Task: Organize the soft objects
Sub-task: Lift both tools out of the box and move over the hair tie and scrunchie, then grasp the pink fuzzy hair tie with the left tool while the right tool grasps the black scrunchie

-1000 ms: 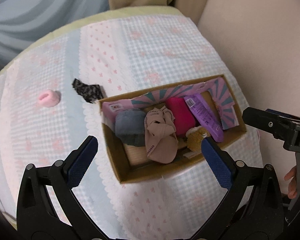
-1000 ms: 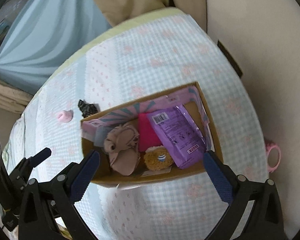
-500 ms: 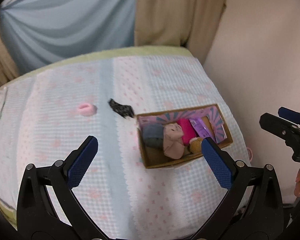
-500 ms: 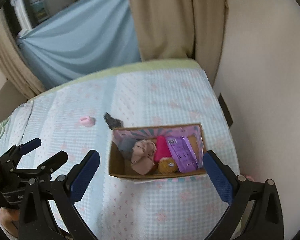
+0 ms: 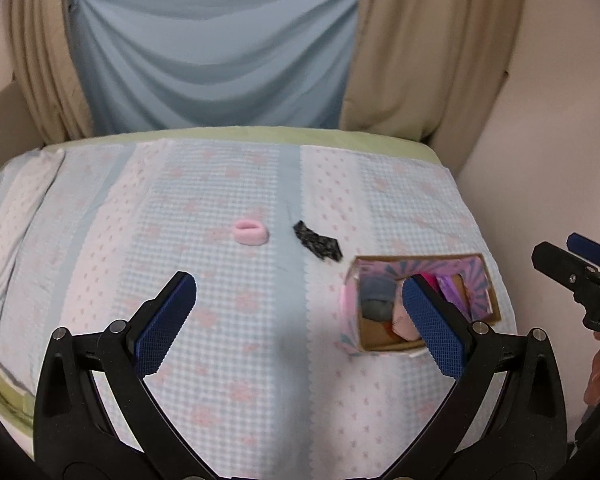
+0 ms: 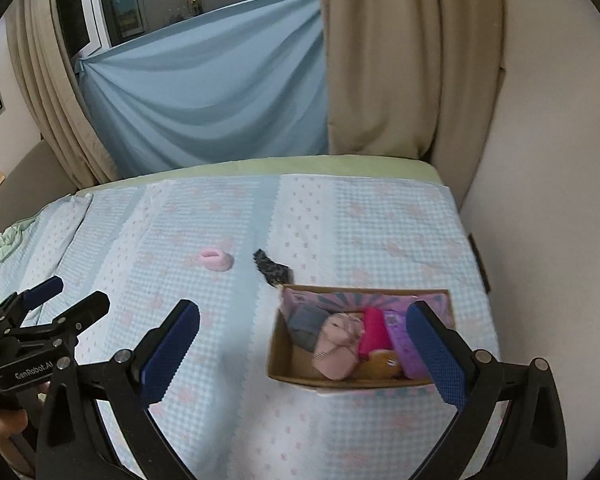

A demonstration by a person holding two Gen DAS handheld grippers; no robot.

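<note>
A cardboard box (image 5: 482, 270) (image 6: 278, 354) lies on the bed, holding a grey cloth (image 6: 306, 326), a beige cloth (image 6: 336, 350), a magenta item (image 6: 374, 334), a purple packet (image 6: 404, 350) and a tan plush (image 6: 382, 364). A pink ring-shaped soft thing (image 5: 250, 231) (image 6: 216, 259) and a black patterned cloth (image 5: 318, 241) (image 6: 271, 267) lie on the cover, left of the box. My left gripper (image 5: 300, 312) is open and empty, above the cover. My right gripper (image 6: 304, 338) is open and empty, above the box's left end.
The bed has a blue-and-pink checked cover (image 5: 220, 184) (image 6: 364, 216). A blue sheet (image 5: 212, 52) and beige curtains (image 6: 380, 60) hang behind it. A cream wall (image 6: 540, 200) runs along the right side. The other gripper shows at each view's edge.
Both grippers have pulled back and tilted up from the box. The box now looks small and the whole bed, sheet and curtains show. Both stay open.
</note>
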